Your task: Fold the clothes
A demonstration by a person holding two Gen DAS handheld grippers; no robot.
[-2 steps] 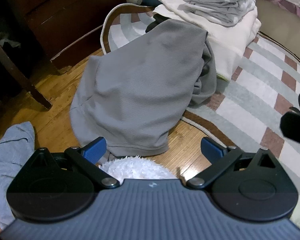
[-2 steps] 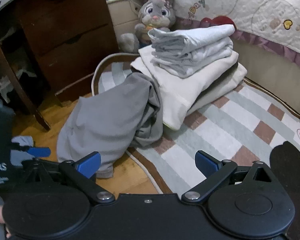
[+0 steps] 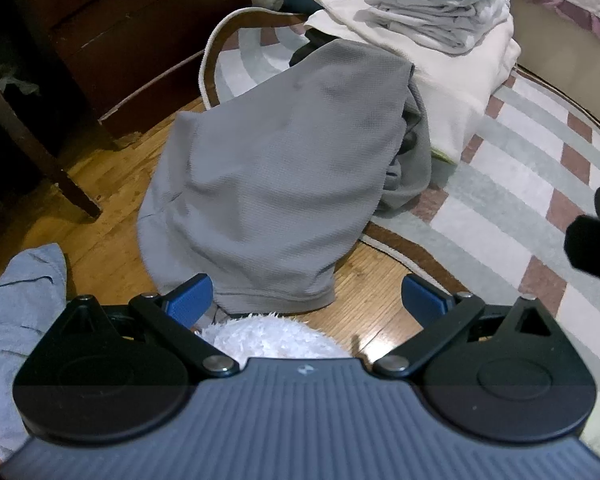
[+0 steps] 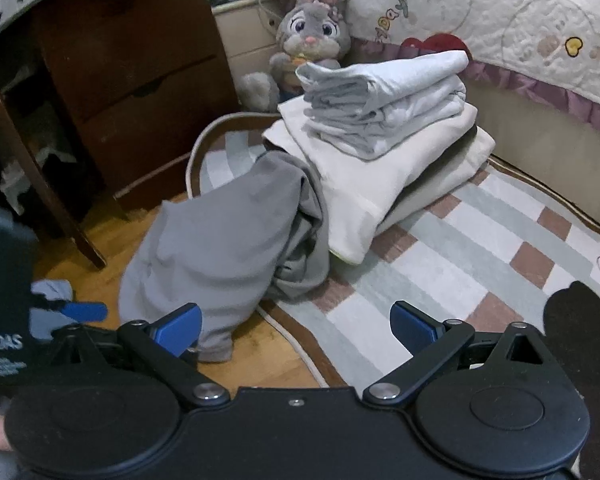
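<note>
A crumpled grey garment [image 3: 268, 184] [image 4: 220, 240] lies heaped half on the wooden floor, half on the striped rug, leaning against a stack of folded clothes [image 3: 432, 28] [image 4: 380, 128]. My left gripper [image 3: 306, 300] hovers open just in front of the garment's near hem, with nothing between its blue fingertips. My right gripper [image 4: 296, 326] is open too, low over the rug's edge, its left fingertip close to the garment's lower corner. The left gripper's blue tip [image 4: 84, 312] shows at the left of the right wrist view.
A dark wooden dresser [image 4: 132, 80] and a chair leg [image 3: 48, 160] stand at the left. A plush rabbit [image 4: 312, 36] sits behind the stack, a quilted bed edge [image 4: 520, 40] at right. A blue-grey cloth [image 3: 16, 320] and a white fluffy thing [image 3: 268, 336] lie near me.
Both views have shifted only slightly; the grey garment sits a little nearer in the left wrist view. Both grippers stay open.
</note>
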